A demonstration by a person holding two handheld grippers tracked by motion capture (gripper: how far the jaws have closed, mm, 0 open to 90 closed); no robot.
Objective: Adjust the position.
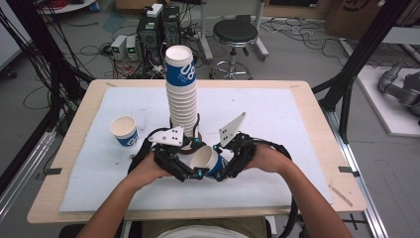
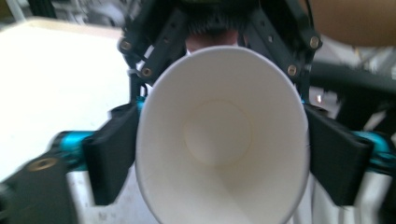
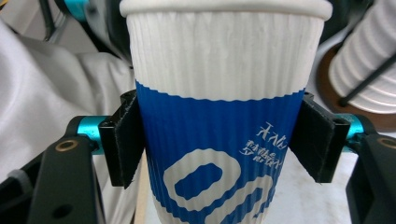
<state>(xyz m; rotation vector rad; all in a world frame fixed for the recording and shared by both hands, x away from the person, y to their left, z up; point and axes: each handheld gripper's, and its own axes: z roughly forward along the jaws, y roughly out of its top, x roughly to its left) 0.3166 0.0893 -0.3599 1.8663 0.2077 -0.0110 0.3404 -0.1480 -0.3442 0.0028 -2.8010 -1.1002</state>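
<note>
Cup (image 1: 205, 159) in hand lies tipped over between the two grippers, above the near middle of the white mat (image 1: 277, 124), its long axis near level and its open mouth turned toward the left gripper (image 1: 190, 171). In the left gripper view the white inside and round bottom of the cup (image 2: 219, 135) face straight into the camera, with the black pads (image 2: 112, 154) standing at either side of the rim; whether they press on it I cannot tell, though the jaws stand wide. The right gripper (image 1: 223, 171) has closed on the body of the cup: in its own view the pads (image 3: 123, 140) bear on the blue band of the ribbed wall (image 3: 219, 140) from both sides, the white rim at the top of that picture. Just beyond the grippers a tall stack of cups (image 1: 182, 94) stands upright in a wire holder, mouths down, leaning a little. A single cup (image 1: 124, 130) stands upright, mouth up, well to the left on the mat. Both hands (image 1: 148, 168) come in from the near edge of the table (image 1: 317, 99).
</note>
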